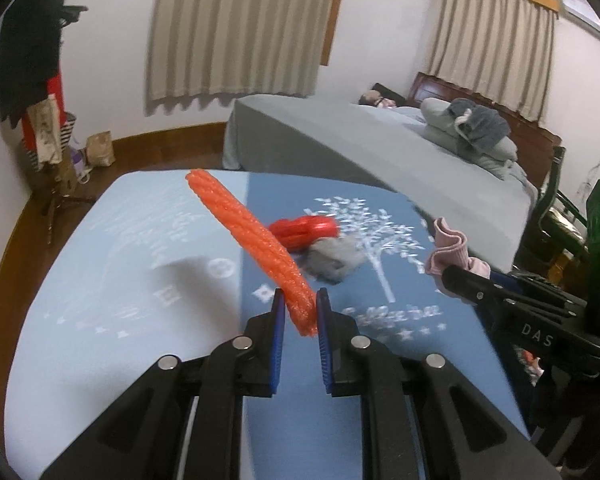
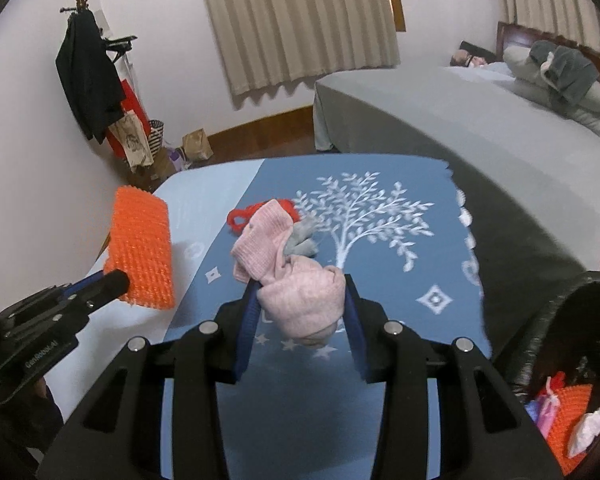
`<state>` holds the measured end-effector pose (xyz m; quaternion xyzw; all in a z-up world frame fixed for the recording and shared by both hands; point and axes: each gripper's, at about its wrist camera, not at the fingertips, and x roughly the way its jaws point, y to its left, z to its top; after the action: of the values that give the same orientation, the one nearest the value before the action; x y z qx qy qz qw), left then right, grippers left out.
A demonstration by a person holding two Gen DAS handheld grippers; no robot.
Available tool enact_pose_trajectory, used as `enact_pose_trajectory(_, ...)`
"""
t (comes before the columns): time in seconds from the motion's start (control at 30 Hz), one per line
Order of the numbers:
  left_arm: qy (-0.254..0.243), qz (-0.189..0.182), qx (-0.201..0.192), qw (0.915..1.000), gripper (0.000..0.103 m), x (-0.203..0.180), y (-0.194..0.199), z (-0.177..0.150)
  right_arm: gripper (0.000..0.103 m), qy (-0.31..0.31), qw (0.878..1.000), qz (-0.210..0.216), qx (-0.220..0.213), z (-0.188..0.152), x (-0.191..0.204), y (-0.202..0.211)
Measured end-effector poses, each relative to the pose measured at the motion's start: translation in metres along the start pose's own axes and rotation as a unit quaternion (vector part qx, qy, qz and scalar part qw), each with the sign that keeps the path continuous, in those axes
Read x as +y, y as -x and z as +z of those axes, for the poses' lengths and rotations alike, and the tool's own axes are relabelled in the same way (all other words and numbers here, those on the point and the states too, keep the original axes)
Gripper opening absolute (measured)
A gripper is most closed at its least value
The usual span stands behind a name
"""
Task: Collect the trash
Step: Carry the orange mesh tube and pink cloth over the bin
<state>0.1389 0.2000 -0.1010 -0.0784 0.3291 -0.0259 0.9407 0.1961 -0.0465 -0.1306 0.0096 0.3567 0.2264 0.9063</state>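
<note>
Both grippers are loaded up over the blue table cover [image 2: 400,288] with the white tree print. The left gripper [image 1: 300,312] has its blue pads pinching the near end of an orange bubble-textured sheet [image 1: 252,248], which sticks up off the table toward 11 o'clock in the left wrist view; seen from the right wrist it's a flat rectangle held out at 9 o'clock. The right gripper [image 2: 302,300] is clamped on a bunched pink knit cloth [image 2: 296,288], looks like a sock, lifted clear of the surface with a loose end flopping toward 11 o'clock.

On the table past them, a red piece [image 1: 304,230] sits touching a crumpled gray scrap [image 1: 332,260], roughly dead centre. Black trash bag [image 2: 540,344] at 4 o'clock in the right view, with orange, pink and white bits inside. Gray bed [image 2: 440,120] is behind, at 2 o'clock.
</note>
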Motion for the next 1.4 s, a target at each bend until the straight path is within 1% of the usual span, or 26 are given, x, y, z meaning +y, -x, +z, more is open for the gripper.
enact_pose_trajectory(0.33,-0.028,-0.037,-0.007,0.9989,0.016,-0.05,0.005,0.007,0.039,-0.01,0.999,-0.022,-0.026,-0.003,-0.032,0.044)
enact_pose_trajectory(0.73,-0.062,-0.081,-0.017,0.9947,0.016,-0.107,0.013,0.011,0.039,-0.032,0.995,-0.066,-0.06,-0.013,-0.078,0.102)
enact_pose_trajectory(1.1,-0.103,-0.128,-0.02,0.9862,0.016,-0.166,0.02,0.009,0.039,-0.06,0.989,-0.108,-0.079,-0.031,-0.121,0.145)
enact_pose_trajectory(1.4,-0.138,-0.169,-0.018,0.9758,0.016,-0.219,0.024,0.003,0.039,-0.08,0.983,-0.145,-0.085,-0.048,-0.153,0.175)
